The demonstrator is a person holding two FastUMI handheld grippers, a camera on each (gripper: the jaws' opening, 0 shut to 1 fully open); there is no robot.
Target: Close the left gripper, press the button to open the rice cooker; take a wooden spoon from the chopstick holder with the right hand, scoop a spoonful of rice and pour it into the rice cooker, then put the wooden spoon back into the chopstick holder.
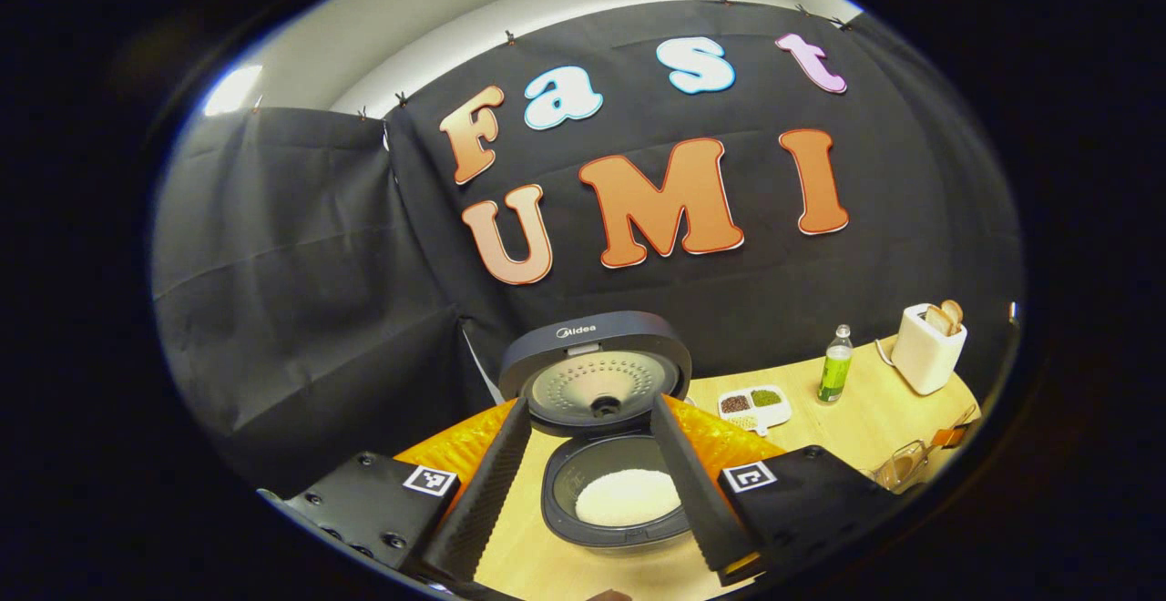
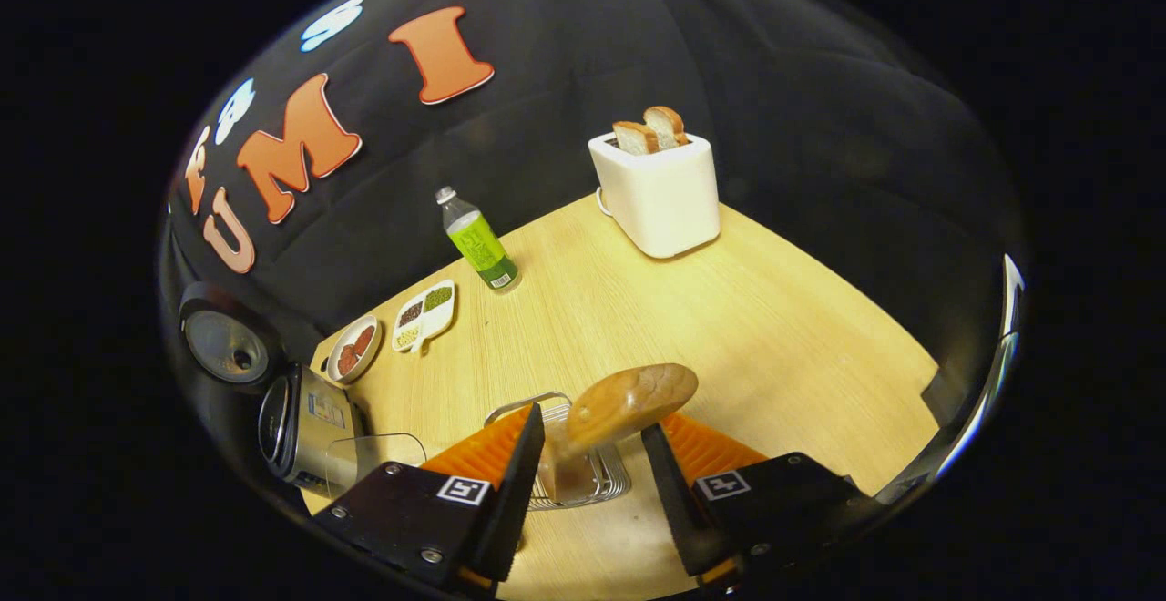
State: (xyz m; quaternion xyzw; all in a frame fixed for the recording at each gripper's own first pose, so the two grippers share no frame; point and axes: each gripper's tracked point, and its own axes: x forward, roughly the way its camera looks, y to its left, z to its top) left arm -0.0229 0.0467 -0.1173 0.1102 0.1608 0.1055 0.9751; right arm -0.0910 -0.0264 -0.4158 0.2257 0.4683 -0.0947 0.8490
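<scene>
Left gripper: jaws spread wide, holding nothing. The rice cooker sits directly ahead, framed between the two jaws. Its lid stands raised and upright behind the pot, inner plate facing the camera. White rice lies in the inner pot, in the gap between the jaws. The cooker rests on the wooden surface.

Beyond the right-hand jaw in the left gripper view, in order of increasing distance: a divided dish of assorted grains, a green bottle, upright, and a white toaster with bread in its slots. A clear container shows near the far right edge of that view; its contents cannot be determined.

Right gripper: jaws parted, not closed on anything. The wooden spoon stands bowl-up between and just ahead of the jaw tips, tilted toward the right-hand jaw. Whether either jaw touches the handle cannot be told. The spoon rises from the chopstick holder, a wire rack sitting on the surface in the gap between the jaws.

To the left of the left-hand jaw in the right gripper view, the rice cooker appears side-on with its lid raised. A clear container stands just beside it, nearer the jaw. Farther ahead on that side lie a round dish of dark red pieces and the divided dish. The green bottle stands ahead of the jaws, and the toaster is at the far end, well apart from the holder.
</scene>
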